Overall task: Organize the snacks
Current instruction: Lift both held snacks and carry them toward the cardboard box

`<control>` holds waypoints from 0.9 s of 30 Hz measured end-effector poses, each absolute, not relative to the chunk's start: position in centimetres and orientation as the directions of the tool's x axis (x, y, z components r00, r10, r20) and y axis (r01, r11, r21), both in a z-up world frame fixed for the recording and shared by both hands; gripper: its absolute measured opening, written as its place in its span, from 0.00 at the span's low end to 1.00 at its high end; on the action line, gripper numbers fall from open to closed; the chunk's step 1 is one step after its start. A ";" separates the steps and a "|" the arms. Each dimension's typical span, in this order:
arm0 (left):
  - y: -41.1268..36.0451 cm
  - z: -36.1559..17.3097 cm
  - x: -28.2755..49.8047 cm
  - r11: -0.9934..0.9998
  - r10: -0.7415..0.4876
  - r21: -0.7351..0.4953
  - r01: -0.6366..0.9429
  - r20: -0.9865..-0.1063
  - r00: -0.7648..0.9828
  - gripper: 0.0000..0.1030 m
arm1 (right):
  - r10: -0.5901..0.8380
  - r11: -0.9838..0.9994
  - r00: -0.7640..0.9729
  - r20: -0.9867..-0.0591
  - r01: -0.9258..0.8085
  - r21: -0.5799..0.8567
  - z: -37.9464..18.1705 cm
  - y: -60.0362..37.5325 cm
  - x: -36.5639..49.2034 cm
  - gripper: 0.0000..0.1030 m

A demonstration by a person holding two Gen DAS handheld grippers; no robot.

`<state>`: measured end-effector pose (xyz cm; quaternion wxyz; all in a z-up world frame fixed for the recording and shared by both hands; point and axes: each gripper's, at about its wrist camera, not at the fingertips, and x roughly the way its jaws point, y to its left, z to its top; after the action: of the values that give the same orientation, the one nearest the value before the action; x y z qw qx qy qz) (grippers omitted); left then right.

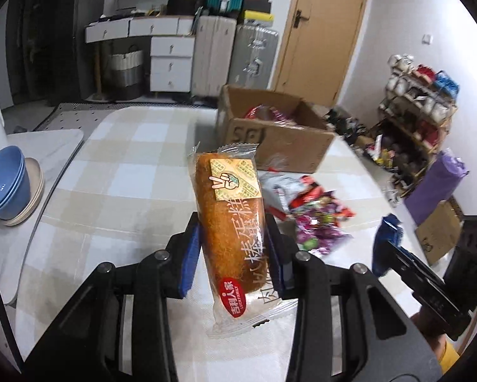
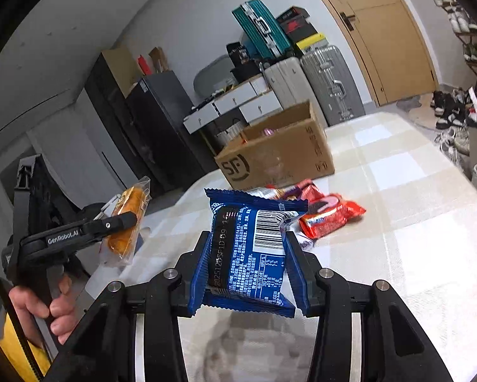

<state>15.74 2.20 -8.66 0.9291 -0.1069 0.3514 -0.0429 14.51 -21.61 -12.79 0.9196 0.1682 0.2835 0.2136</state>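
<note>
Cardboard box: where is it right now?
The cardboard box sits open at the table's far edge, just behind the loose snack pile; in the left wrist view it is right of centre.

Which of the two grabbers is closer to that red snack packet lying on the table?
Right. The right gripper, shut on the blue packet, hangs just short of the red packet. The left gripper, holding the wrapped cake, is off to the side, farther away.
</note>
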 end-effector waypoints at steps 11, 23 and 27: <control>0.9 -4.7 8.5 0.956 -0.232 -0.283 0.079 -0.564 0.793 0.33 | 0.523 0.847 0.765 -0.377 -0.417 0.329 -5.2 -18.6 8.8 0.43; -0.1 -2.4 1.9 0.944 -0.285 -0.298 0.141 -0.524 0.802 0.33 | 0.567 0.819 0.741 -0.361 -0.462 0.340 -2.4 -16.5 6.5 0.43; -0.2 -1.7 2.5 0.946 -0.284 -0.289 0.143 -0.536 0.795 0.33 | 0.569 0.821 0.735 -0.369 -0.481 0.307 -1.6 -15.9 6.6 0.43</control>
<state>2.51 -0.17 -1.70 0.9400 -0.1177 0.2993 -0.1137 6.63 -15.93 -1.61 0.9264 0.0956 0.2286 0.2834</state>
